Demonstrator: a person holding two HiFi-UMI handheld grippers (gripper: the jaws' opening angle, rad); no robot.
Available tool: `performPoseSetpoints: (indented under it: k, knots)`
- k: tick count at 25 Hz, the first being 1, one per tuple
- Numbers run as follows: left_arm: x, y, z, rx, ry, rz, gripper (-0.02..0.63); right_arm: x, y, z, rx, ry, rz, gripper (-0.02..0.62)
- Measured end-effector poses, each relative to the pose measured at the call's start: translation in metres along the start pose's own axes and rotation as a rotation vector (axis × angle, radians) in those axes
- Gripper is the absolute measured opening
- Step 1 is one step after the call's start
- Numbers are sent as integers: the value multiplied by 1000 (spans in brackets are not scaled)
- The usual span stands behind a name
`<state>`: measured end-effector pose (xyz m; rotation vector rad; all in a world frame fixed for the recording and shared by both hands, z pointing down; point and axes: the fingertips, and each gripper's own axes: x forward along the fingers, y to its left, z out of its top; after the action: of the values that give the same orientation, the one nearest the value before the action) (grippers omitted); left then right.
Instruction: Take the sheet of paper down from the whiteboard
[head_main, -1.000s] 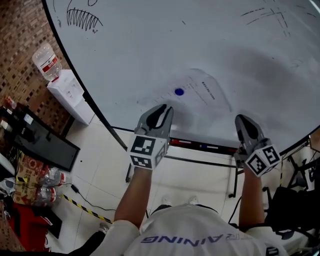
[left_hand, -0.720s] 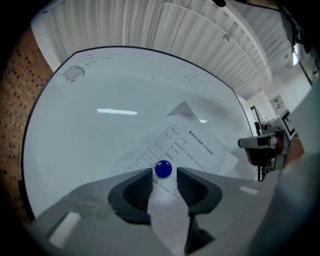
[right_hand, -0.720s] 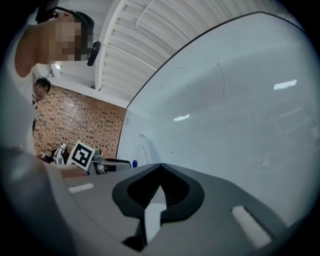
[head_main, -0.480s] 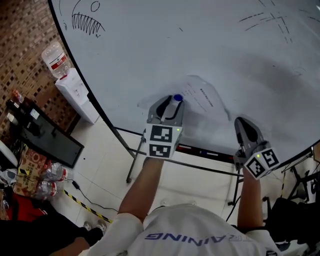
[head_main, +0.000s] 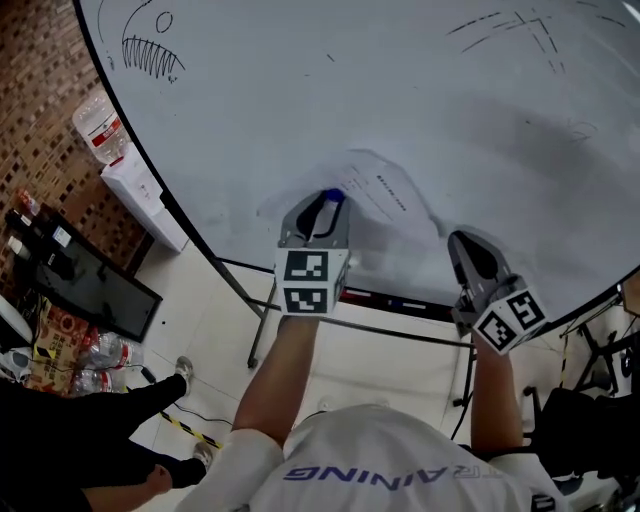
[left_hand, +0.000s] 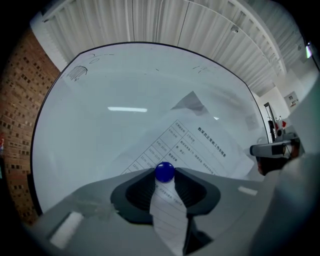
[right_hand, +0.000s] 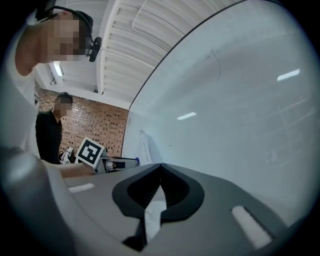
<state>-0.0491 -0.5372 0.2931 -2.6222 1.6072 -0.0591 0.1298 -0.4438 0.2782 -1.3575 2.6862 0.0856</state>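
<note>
Evidently at the unpinning step, to judge by the grip; holding the blue magnet (left_hand: 164, 171) pinched between the jaws of the left gripper (head_main: 326, 205), tips pressed to either side of it, hard up against the whiteboard (head_main: 250, 90); with the right gripper (head_main: 463, 243) lower and off to the side, jaws brought together on nothing, near the board's bottom edge and apart from the page; finding the sheet of paper (head_main: 388, 192) flat on the lower part of the board, turned askew, pinned toward its left side by that one magnet, its print and ruled table too small to read; noting an upper corner (left_hand: 191, 102) seemingly folded or lifted off the surface; seeing no second magnet or tape in any view, so probably held by this pin alone. Not yet down, then, and barely begun: page on the board, magnet seated. Next, most likely, pull the magnet straight off the board against its cling; expect the sheet to slip or flutter down on release, with no grip on it; better to part the right jaws beforehand and bring them across to the page's free right edge, pinching paper alone and lightly enough to avoid a crease; watch for the paper dragging along with the magnet and tearing at the pinned spot; mind the tray (head_main: 385, 298) under the board, a likely catch for a falling sheet.
</note>
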Motion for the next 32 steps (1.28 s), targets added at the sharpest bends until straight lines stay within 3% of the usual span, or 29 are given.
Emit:
performPoseSetpoints:
  k: [3,6,7,10,11,12,13,22,29,32]
  knots:
    - [0,-1,0,-10,13,-8,133,-2,7,0,-32,-10,31,21]
    - [0,-1,2,-19,12,-9,133,7,6,-10,-36,19,23,204]
    - [-1,-2,1,-23,12,-9,133,11,7,-14,-35,38,26,212]
    - [-2,-3,0,-40,11,-17,133,24,12,-28,-60,107,41,204]
    - [-1,-3,0,-44,10,-21,133,27,13,-31,-67,119,38,139]
    - [-1,-3,1,-47,9,-25,133,29,13,-32,-65,120,35,28]
    - [-1,-3,1,-48,9,-30,133,30,12,-32,-55,115,34,8]
    - [-8,2,-4,-97,-18,-52,132,19,12,-26,-48,91,24,8]
    - [-65,20,-32,-162,-21,-15,132,-26,-2,-40,-37,139,-35,8]
    - [-95,26,-57,-186,19,9,132,-48,-8,-44,-55,165,-62,8]
